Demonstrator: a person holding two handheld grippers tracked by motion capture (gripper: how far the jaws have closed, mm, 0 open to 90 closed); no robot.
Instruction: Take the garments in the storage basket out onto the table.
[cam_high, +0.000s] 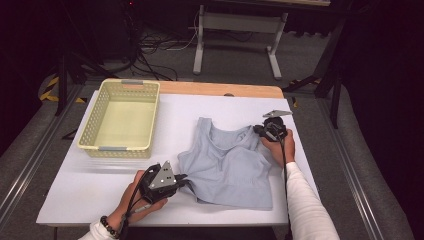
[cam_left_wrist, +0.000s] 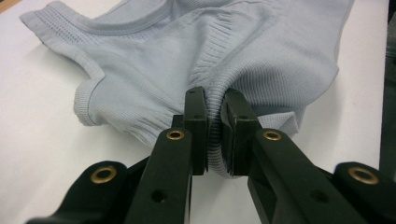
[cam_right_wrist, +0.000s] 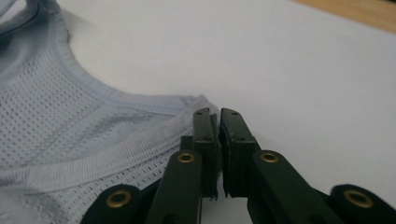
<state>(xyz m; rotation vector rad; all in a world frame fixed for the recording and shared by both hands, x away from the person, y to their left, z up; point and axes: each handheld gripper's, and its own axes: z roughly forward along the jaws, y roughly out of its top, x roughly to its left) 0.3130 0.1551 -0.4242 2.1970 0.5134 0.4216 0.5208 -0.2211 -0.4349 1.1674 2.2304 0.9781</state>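
Note:
A pale blue-grey sleeveless top (cam_high: 230, 170) lies spread on the white table (cam_high: 85, 195), neck toward the far side. My left gripper (cam_high: 184, 177) is at the top's near left edge. In the left gripper view, the left gripper (cam_left_wrist: 215, 100) is shut on a bunched fold of the ribbed hem of the top (cam_left_wrist: 243, 46). My right gripper (cam_high: 258, 130) sits at the far right shoulder strap. In the right gripper view, the right gripper (cam_right_wrist: 218, 114) has its jaws pressed together on the corner of the strap of the top (cam_right_wrist: 70, 116).
A pale yellow perforated basket (cam_high: 120, 148) stands at the back left of the table, nothing visible inside. A bare wooden strip (cam_high: 220, 89) runs along the far edge. Beyond are table legs and cables on the floor.

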